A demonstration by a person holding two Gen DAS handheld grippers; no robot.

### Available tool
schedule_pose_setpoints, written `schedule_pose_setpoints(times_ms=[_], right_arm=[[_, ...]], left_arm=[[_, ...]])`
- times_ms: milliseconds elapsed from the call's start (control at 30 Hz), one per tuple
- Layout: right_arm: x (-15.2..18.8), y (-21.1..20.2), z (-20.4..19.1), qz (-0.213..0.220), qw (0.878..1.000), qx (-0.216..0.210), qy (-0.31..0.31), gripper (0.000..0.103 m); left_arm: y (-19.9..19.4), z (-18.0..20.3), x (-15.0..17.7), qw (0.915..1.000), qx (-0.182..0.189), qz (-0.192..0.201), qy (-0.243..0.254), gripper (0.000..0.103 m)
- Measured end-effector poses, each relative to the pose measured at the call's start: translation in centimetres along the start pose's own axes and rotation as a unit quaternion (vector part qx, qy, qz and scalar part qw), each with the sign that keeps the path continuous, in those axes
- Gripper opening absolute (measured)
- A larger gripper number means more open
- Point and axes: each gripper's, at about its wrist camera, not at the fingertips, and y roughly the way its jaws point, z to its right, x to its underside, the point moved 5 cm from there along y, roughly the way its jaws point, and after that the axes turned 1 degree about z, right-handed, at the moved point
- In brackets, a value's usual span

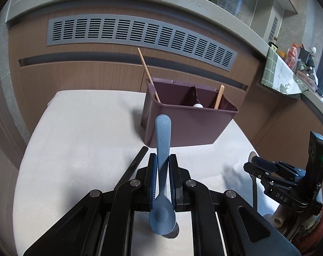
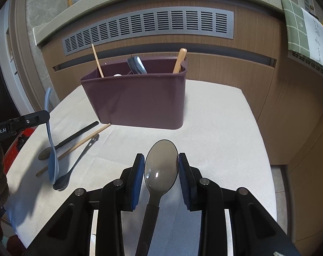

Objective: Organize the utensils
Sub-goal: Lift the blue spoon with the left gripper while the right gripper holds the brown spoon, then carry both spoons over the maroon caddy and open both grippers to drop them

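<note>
Left gripper (image 1: 162, 170) clamps blue spoon (image 1: 162, 149); right gripper (image 2: 161, 170) pinches grey spoon (image 2: 161, 164); next, likely both into caddy (image 2: 140, 100) at 12 o'clock.

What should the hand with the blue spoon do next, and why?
Probably lift the blue spoon forward over the maroon caddy and lower it in. The left gripper already clamps its handle, and the caddy, open-topped with utensils inside, stands just ahead.

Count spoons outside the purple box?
4: a blue spoon in the left claw, a grey spoon in the right claw, a black-handled spoon and a dark spoon on the table. Others may hide.
</note>
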Motion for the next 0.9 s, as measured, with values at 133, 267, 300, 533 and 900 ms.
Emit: schedule_pose_setpoints(times_ms=[133, 267, 300, 533, 900], right_arm=[[-0.3, -0.4, -0.2, 0.006, 1.0, 0.001, -0.005, 0.029], [-0.4, -0.5, -0.2, 0.008, 1.0, 0.003, -0.008, 0.029], [-0.4, -0.5, -0.2, 0.008, 1.0, 0.003, -0.008, 0.029], [-0.8, -0.9, -0.2, 0.018, 1.0, 0.007, -0.009, 0.029], [-14.8, -11.3, -0.1, 0.235, 0.971, 0.031, -0.035, 0.028]], left_arm=[[-0.7, 0.3, -0.4, 0.9999, -0.001, 0.01, 0.003, 0.011], [-1.4, 0.4, -0.7, 0.9998, -0.001, 0.019, 0.005, 0.011], [-1.6, 0.5, -0.7, 0.9998, 0.0, 0.02, 0.005, 0.011], [-3.0, 1.0, -1.8, 0.9991, 0.003, 0.041, 0.011, 0.011], [-9.1, 5.0, -14.6, 0.9819, 0.006, 0.179, 0.06, 0.011]])
